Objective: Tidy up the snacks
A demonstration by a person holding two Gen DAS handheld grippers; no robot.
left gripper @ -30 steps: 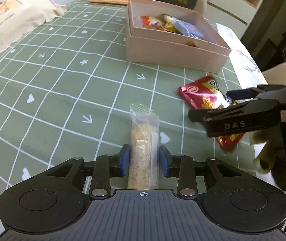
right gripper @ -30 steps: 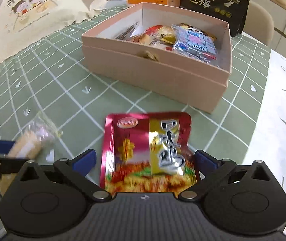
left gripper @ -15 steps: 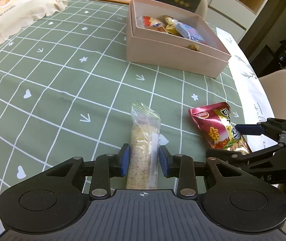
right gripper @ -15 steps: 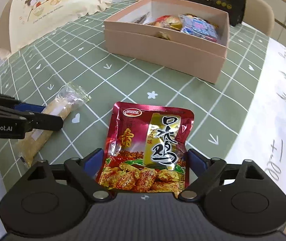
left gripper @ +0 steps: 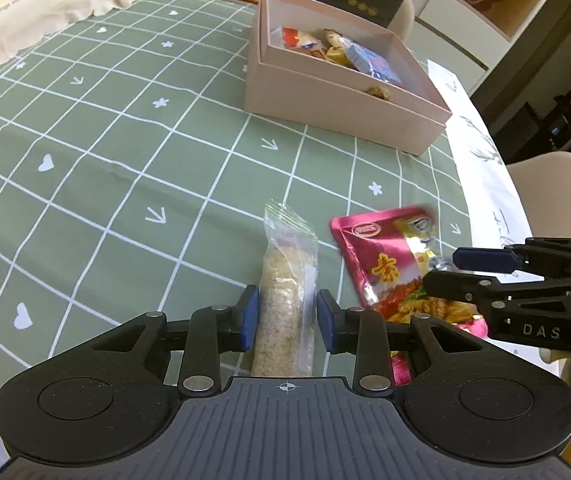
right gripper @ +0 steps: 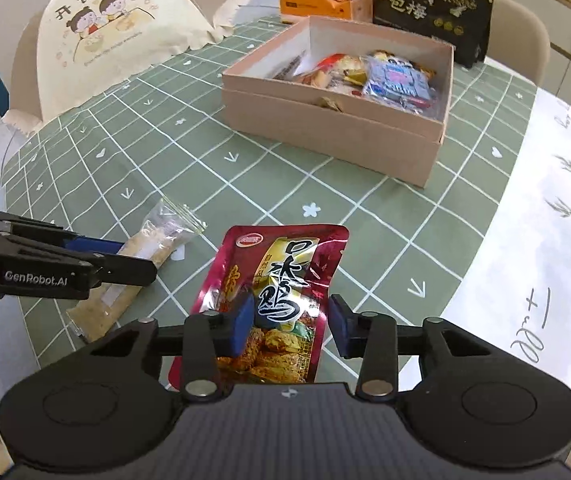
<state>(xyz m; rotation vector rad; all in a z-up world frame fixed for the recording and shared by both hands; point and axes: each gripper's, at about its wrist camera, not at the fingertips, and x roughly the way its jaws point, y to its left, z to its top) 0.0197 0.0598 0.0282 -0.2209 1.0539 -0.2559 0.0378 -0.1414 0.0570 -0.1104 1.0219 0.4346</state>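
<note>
Left wrist view: the left tool (left gripper: 287, 322) is closed on the clear rice bar (left gripper: 285, 304); the right tool (right gripper: 290, 322) pinches the crumpling red pouch (right gripper: 281, 292). Both sit low over the table (left gripper: 105, 160), well short of the part-filled pink box (left gripper: 337, 112), their likely destination.

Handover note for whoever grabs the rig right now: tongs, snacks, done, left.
Left tongs: shut on the clear rice-bar packet, which lies along the green tablecloth.
Right tongs: closed in on the red foil snack pouch, crumpling its sides; whether it has left the cloth I cannot tell.
Pink box: open, further back on the table, already holding several wrapped snacks.
Done: both loose snacks are gripped.
Left: carry each one to the box, drop it in, open the tongs.
</note>
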